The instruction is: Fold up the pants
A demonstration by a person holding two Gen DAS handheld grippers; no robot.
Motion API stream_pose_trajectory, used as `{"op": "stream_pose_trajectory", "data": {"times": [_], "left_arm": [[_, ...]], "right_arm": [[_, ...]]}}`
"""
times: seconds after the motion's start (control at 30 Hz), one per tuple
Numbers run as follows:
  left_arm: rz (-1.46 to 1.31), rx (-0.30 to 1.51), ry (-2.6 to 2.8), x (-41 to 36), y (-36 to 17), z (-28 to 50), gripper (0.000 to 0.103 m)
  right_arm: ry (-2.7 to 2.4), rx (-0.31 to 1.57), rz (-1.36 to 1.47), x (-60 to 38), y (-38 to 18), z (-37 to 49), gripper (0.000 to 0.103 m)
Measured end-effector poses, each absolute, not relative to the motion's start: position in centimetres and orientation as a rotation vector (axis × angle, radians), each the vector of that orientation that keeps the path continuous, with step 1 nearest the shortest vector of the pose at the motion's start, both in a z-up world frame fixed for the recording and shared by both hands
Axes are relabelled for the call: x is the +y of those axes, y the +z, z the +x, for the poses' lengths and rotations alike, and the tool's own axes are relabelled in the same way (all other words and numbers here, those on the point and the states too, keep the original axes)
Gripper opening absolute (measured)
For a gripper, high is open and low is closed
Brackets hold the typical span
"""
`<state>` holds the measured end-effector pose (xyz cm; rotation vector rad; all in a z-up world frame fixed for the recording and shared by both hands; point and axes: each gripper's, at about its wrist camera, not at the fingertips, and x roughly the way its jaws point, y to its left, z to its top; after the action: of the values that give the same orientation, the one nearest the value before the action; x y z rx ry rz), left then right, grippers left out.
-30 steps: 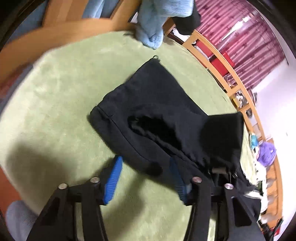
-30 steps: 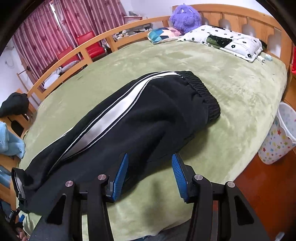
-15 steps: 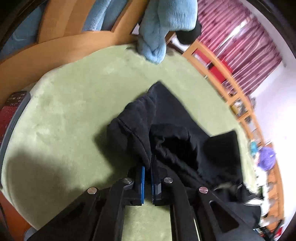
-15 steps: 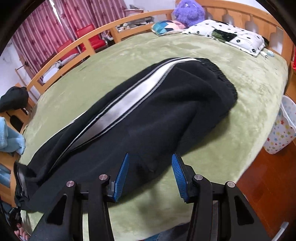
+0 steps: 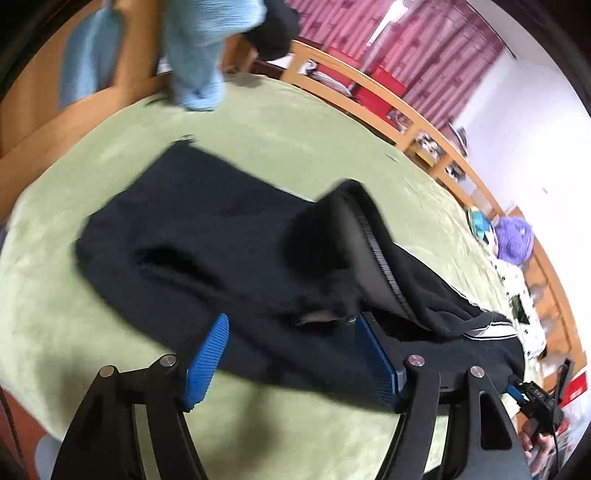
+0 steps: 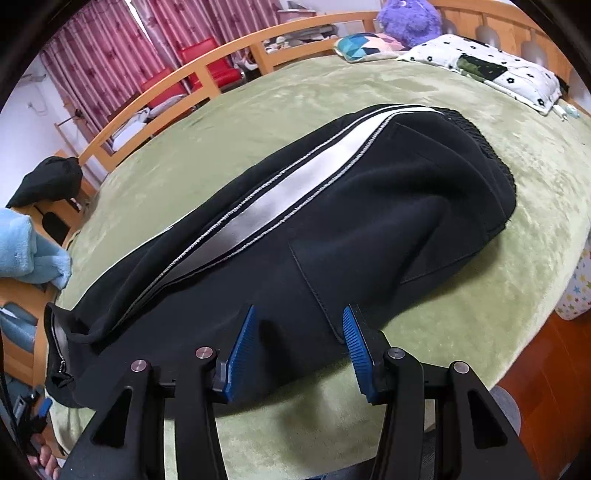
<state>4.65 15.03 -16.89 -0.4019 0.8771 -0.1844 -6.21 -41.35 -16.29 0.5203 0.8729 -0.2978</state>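
The left wrist view is motion-blurred, and the near edge of the black pants (image 5: 221,236) is hidden behind the left gripper (image 5: 291,360), whose blue pads are seen spreading apart above the fabric, nothing pinched. The pants are laid lengthwise across the green blanket (image 6: 295,96). The right gripper (image 6: 299,350) is held half open over the cloth, gripping nothing.

The left wrist view looks down from close above the foot end of the bed (image 5: 92,166), facing along it toward the far corner. The right wrist view looks down from the near edge toward the headboard (image 6: 498,22). Both share the pants (image 5: 221,240) (image 6: 332,221) and the side rail (image 5: 388,107).
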Motion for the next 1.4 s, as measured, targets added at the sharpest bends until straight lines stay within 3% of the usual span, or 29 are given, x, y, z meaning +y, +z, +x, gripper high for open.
{"op": "stream_pose_trajectory", "data": {"times": [0.2,0.27,0.3,0.4,0.5,0.6,0.67,0.73,0.83,0.97,1.23,1.4], "left_arm": [[-0.271,0.903,-0.079,9.4,-18.5,8.7,0.071],[-0.204,0.952,-0.019,9.2,-19.3,10.4,0.029],[-0.224,0.958,-0.026,9.6,-19.1,10.5,0.022],[-0.369,0.884,-0.028,12.9,-16.9,11.6,0.021],[-0.345,0.782,0.068,16.1,-13.4,13.8,0.021],[-0.428,0.743,0.079,19.2,-11.4,16.5,0.024],[-0.453,0.731,0.108,20.3,-10.7,17.8,0.035],[-0.453,0.726,0.143,20.7,-10.2,18.2,0.077],[-0.457,0.666,0.086,20.3,-9.9,17.0,0.078],[-0.432,0.736,-0.033,19.4,-10.7,15.1,0.078],[-0.343,0.927,-0.083,17.2,-17.4,8.3,0.078],[-0.403,0.933,0.039,20.4,-20.4,8.3,0.077]], "right_arm": [[-0.28,0.852,0.509,-41.1,-16.1,-6.5,0.049],[-0.275,0.849,0.499,-41.0,-16.2,-6.4,0.049],[-0.275,0.852,0.49,-40.9,-16.4,-6.3,0.049],[-0.27,0.864,0.464,-40.6,-16.9,-5.6,0.049],[-0.27,0.857,0.427,-40.3,-17.0,-4.7,0.049],[-0.277,0.855,0.41,-40.1,-17.0,-3.8,0.05],[-0.281,0.858,0.404,-40.1,-17.1,-3.3,0.05],[-0.29,0.861,0.402,-39.9,-17.2,-2.9,0.05],[-0.308,0.865,0.398,-39.6,-17.3,-2.4,0.05],[-0.319,0.869,0.381,-38.9,-17.2,-2.1,0.051],[-0.29,0.866,0.343,-37.9,-16.0,-2.3,0.051],[-0.284,0.887,0.331,-37.2,-16.2,-2.2,0.051]]}}
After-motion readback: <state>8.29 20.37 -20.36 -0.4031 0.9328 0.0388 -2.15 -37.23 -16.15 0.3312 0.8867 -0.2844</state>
